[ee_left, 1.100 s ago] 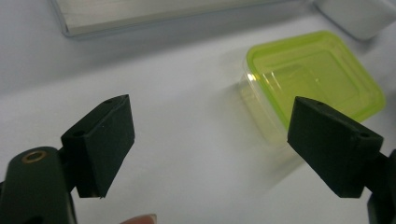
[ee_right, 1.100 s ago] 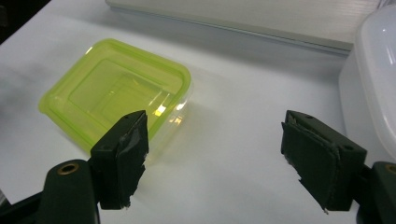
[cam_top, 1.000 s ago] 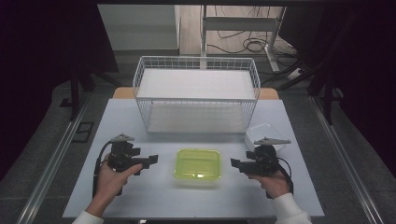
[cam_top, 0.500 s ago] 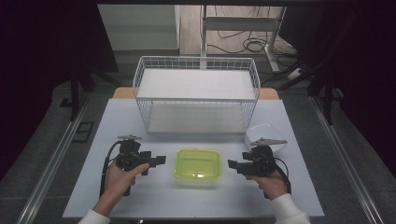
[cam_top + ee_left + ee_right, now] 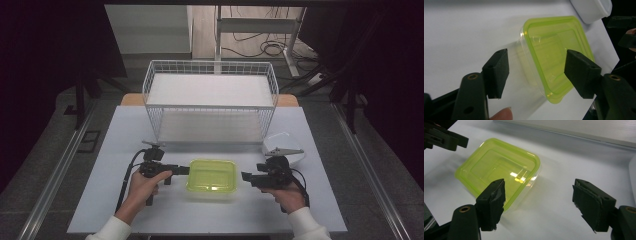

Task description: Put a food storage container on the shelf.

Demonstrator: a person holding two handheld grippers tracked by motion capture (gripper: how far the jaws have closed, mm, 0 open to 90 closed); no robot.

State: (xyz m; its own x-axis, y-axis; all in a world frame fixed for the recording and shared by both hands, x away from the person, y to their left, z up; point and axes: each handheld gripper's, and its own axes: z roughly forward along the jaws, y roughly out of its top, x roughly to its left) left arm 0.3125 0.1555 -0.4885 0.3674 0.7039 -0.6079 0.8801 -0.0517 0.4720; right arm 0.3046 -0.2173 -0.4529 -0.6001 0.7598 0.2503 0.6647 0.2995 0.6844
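While both grippers, left [image 5: 184,170] & right [image 5: 246,177], flank the lidded green container [image 5: 212,175] w/ jaws wide open, gripping nothing, no grasp's made yet.

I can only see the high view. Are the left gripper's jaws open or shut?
Observer: Open. In the left gripper view the left gripper has its jaws spread wide, with a corner of the green-lidded box between them, not touched.
Operator: And the other one?
Observer: The right gripper is open too. The box sits ahead of its near jaw, with a bare gap of table between the pads.
Operator: Is the box see-through?
Observer: Its lid is green, but the left gripper view shows clear walls under it.
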